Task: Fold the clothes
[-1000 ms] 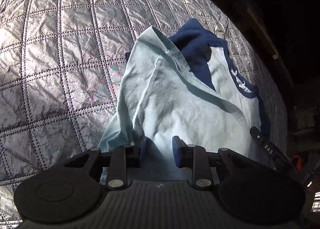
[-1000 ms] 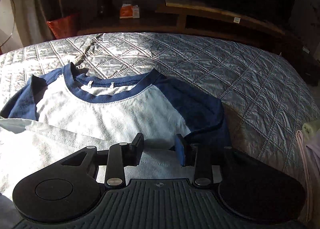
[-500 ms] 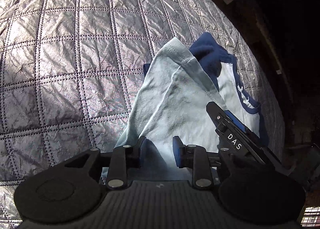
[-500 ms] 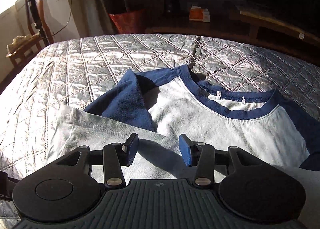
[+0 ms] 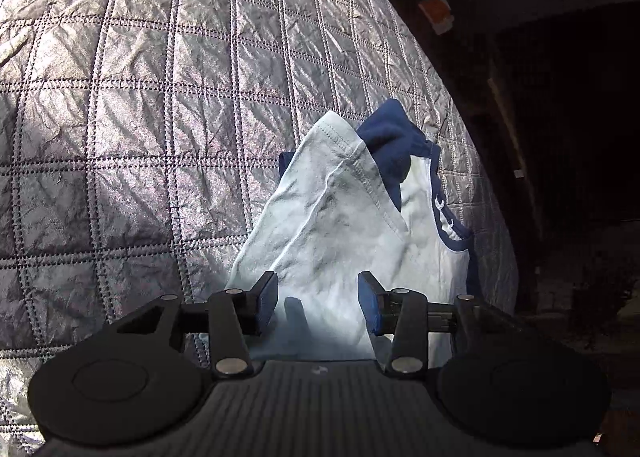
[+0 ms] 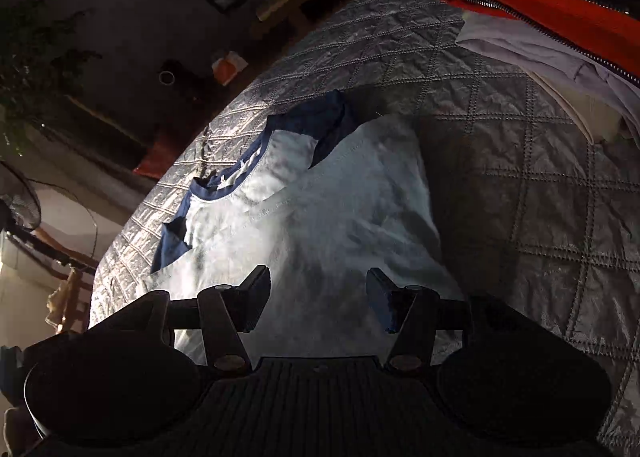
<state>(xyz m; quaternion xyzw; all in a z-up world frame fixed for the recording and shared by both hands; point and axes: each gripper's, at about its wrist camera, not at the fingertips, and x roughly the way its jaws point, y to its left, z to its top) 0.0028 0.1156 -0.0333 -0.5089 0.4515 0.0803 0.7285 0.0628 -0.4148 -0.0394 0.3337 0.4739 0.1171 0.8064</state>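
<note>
Item: T-shirt (image 5: 332,225), pale blue body, navy sleeves and neckband. Location: on the quilted silver bedspread (image 5: 140,117), towards its edge by the dark side of the room. Condition: partly folded. The lower body is turned up over the chest, its stitched hem running slantwise across the front; one navy sleeve (image 6: 330,125) is tucked in and shows past that hem, and the neckband (image 6: 236,173) lies uncovered beyond. Creases run through the top layer.

Left gripper (image 5: 318,303): fingers spread, having just been opening. Pale cloth shows in the gap, but neither pad appears to press on it; judged released.

Right gripper (image 6: 318,299): fingers spread wider, likewise just been opening, held tilted over the folded body. Nothing pinched.

Step in hand, by my reckoning: letting go after the bottom-up fold and readying the next one. To do it well:
- lift both tools straight off so the top layer is not dragged back;
- press the creases flat before regripping;
- take the next hold through all layers at an edge, both sides level, so the fold lands square.

Nearby: a stack of other clothes (image 6: 560,61), pale with an orange zipped piece (image 6: 540,5) on top, well apart on the bedspread. Beyond the bed, dark furniture and a standing fan (image 6: 18,205).
</note>
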